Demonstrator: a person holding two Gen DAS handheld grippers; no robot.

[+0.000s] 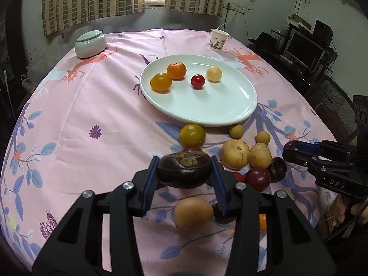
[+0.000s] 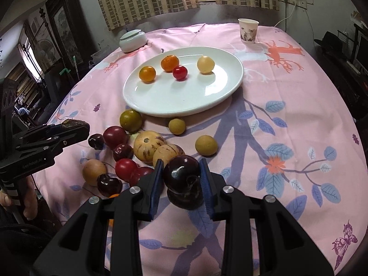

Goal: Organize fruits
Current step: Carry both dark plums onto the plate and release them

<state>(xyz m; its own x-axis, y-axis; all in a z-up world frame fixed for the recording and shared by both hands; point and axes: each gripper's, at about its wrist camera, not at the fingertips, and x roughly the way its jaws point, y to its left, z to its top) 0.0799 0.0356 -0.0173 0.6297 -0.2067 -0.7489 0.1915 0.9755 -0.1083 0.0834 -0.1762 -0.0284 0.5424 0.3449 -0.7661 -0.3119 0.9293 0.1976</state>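
While pinched by each tool, dark glossy fruit (image 2: 181, 172) stays unblemished.

A plate (image 1: 230, 112) sits mid-tabletop (image 1: 92, 115) with four fruits (image 1: 176, 70) on it. A loose fruit pile (image 1: 234, 154) lies just before the plate. Behind it, a lidded jar (image 1: 90, 43) stands left and a cup (image 1: 218, 39) right.

left gripper (image 1: 184, 172) clamped on dark brown fruit (image 1: 184, 169), lifted off pink tablecloth (image 1: 92, 105); white plate (image 1: 230, 112) beyond with four small fruits; loose fruit pile just right; right gripper (image 1: 292, 151) poking in at right edge
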